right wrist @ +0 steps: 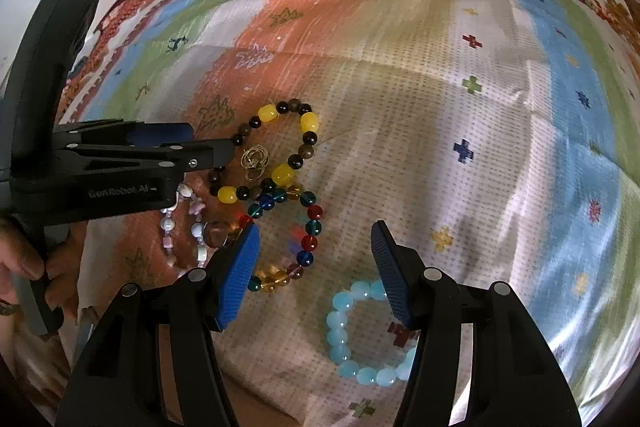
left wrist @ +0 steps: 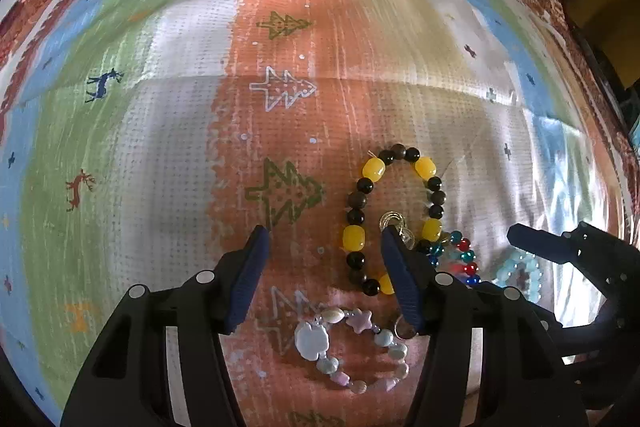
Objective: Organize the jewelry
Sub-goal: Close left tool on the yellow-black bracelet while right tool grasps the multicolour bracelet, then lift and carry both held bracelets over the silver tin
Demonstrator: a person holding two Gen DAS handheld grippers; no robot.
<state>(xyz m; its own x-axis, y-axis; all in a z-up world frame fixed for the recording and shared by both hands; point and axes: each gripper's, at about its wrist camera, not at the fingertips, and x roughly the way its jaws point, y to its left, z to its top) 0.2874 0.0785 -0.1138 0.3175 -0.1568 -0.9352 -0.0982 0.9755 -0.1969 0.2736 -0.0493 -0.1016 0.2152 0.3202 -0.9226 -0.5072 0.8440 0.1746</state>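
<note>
Tablecloth point(right wrist: 440, 107): four bracelets point(right wrist: 280, 147).

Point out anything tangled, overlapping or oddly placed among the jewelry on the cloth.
The black-and-yellow bracelet overlaps the multicolored glass-bead bracelet where their loops meet. A cluster of thin metal rings lies loose inside the black-and-yellow loop. The light blue bracelet lies apart. Nothing looks broken.
</note>
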